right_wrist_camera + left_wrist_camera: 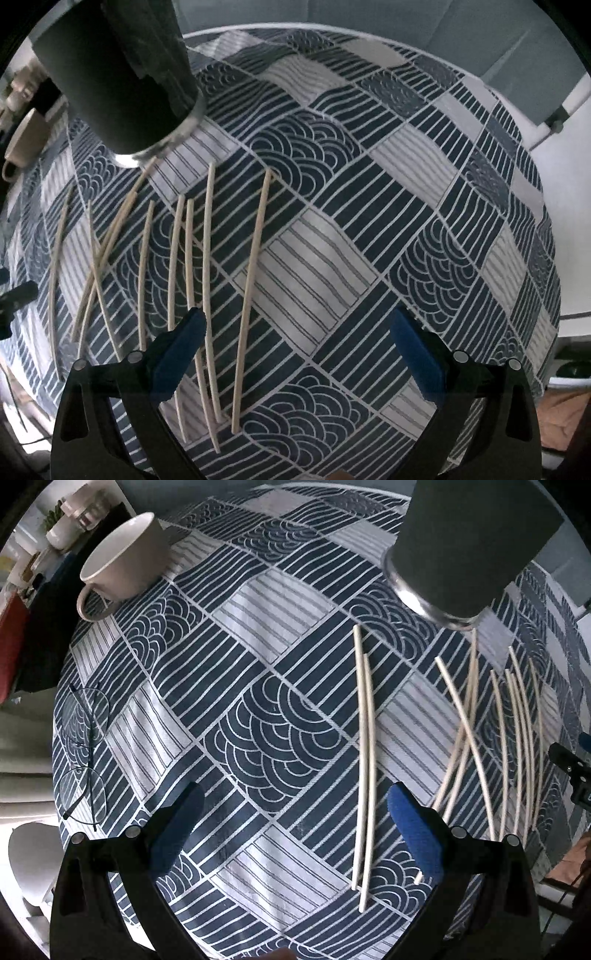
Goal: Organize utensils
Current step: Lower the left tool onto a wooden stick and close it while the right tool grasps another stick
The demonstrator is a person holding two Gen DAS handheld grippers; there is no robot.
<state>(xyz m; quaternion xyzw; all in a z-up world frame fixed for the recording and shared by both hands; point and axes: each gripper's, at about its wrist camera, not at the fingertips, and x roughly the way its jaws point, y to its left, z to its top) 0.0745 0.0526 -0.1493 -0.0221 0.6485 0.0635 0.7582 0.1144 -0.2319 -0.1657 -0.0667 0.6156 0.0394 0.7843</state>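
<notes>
— What's on the left of the left wrist view?

— A pair of glasses (83, 753) at the left edge, a beige mug (123, 559) in the upper left, all on the patterned tablecloth (258, 709). The left gripper (295, 834) hangs over bare cloth, jaws spread wide, holding nothing.

— And the chopsticks?

— Two lie side by side right of centre (364, 768); the rest are scattered at the right (491, 738), some crossing. A dark cylindrical holder (469, 542) sits tipped in the upper right, its metal-rimmed mouth facing the sticks.

— The right wrist view?

— Same loose chopsticks (173, 266) at the left and lower centre; the right gripper (295, 354) is also wide open and empty.

— So which step?

— Gathering looks not yet begun. Next, I'd judge, a gripper must close across one thin stick — low, square to its length — then carry it to the holder.
</notes>
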